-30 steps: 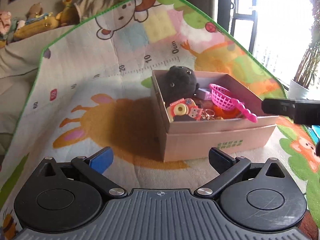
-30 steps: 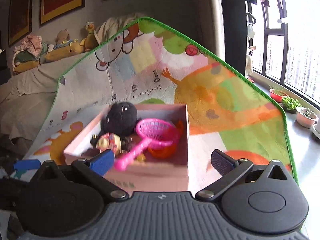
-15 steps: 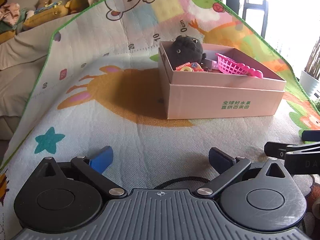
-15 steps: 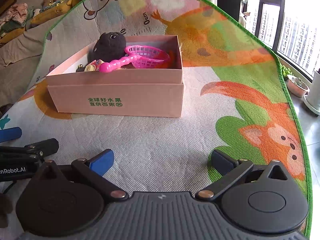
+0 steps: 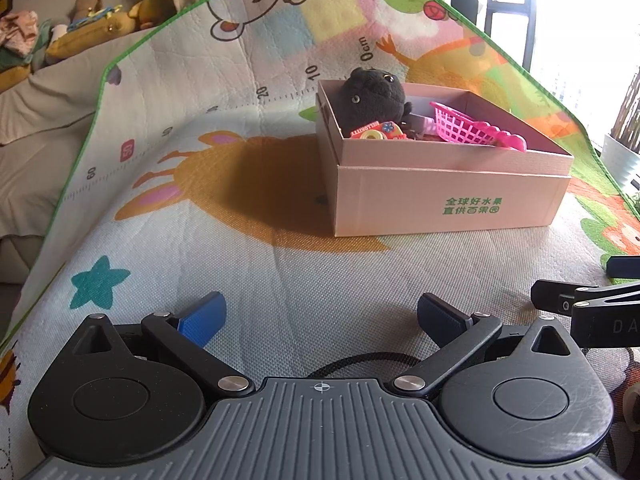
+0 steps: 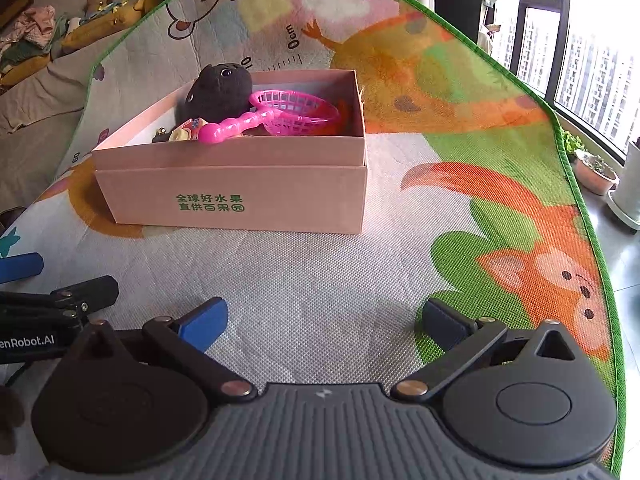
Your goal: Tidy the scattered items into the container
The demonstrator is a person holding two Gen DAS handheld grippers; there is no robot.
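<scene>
A pink cardboard box (image 5: 448, 200) (image 6: 240, 196) with green print stands on the play mat. Inside it sit a black plush toy (image 5: 374, 102) (image 6: 220, 88), a pink plastic net scoop (image 5: 472, 130) (image 6: 288, 114) and several small toys (image 5: 380, 131). My left gripper (image 5: 320, 316) is open and empty, low over the mat, well short of the box. My right gripper (image 6: 324, 320) is open and empty too, beside it. Each gripper's fingers show at the edge of the other's view (image 5: 580, 304) (image 6: 60, 300).
The colourful play mat (image 5: 200, 240) (image 6: 500, 200) has a green border. Stuffed toys (image 5: 100, 16) lie on a sofa at the back left. Potted plants (image 6: 596, 168) and a window are on the right. A dark cable (image 5: 360, 360) lies under my left gripper.
Both grippers have pulled back from above the box and come down low over the mat. They stay open. The box contents have not shifted.
</scene>
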